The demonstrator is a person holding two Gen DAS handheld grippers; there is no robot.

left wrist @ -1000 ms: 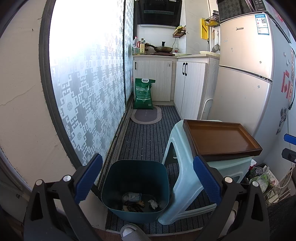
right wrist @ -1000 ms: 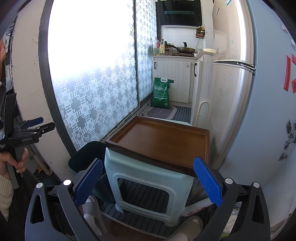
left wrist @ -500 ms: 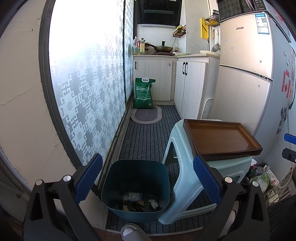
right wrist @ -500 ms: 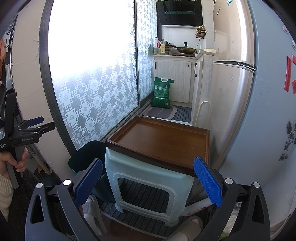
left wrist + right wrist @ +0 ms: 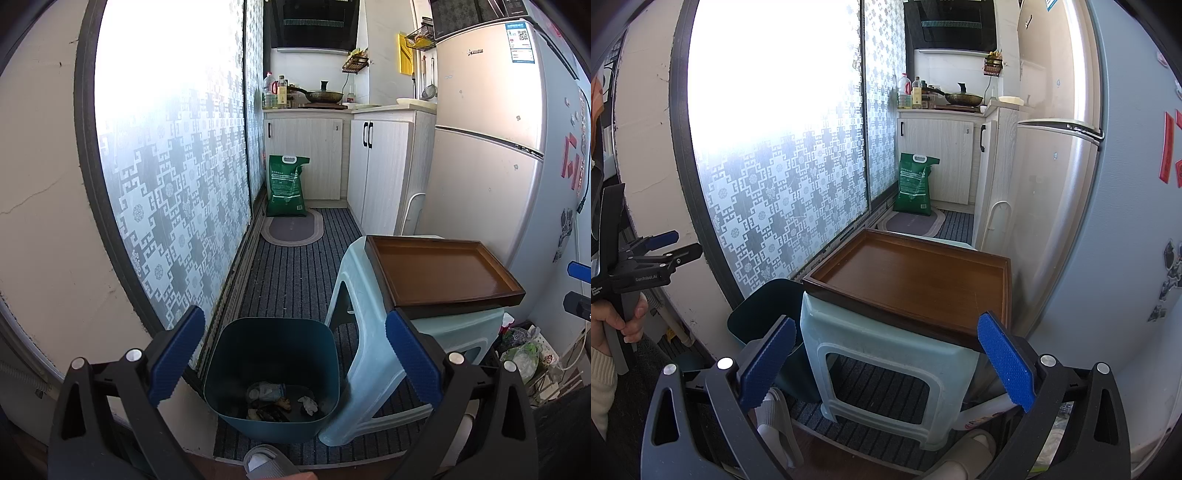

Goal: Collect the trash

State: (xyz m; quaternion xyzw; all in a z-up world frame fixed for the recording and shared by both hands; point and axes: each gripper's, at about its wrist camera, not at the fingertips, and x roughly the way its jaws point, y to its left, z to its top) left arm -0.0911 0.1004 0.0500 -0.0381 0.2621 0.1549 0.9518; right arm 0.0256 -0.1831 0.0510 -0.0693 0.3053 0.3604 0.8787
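Down on the striped floor mat (image 5: 295,280), a dark teal bin (image 5: 272,373) stands against the foot of the frosted sliding door (image 5: 177,192), touching the pale green plastic stool (image 5: 373,369) at its right. At the bottom of the bin lies the trash (image 5: 280,400): what looks like a crumpled wrapper, some dark scraps and a white wad, though they are too small to name surely. A brown wooden tray (image 5: 916,280) sits on top of the stool, its corner hanging past the stool's edge, with nothing on it. The left gripper (image 5: 291,360) hangs above the bin with its blue pads spread wide and nothing between them. The right gripper (image 5: 886,363) faces the stool's front edge, likewise spread wide and holding nothing. A green sack (image 5: 287,186) leans at the far cabinet (image 5: 306,155), and the fridge (image 5: 491,147) stands just behind the stool.
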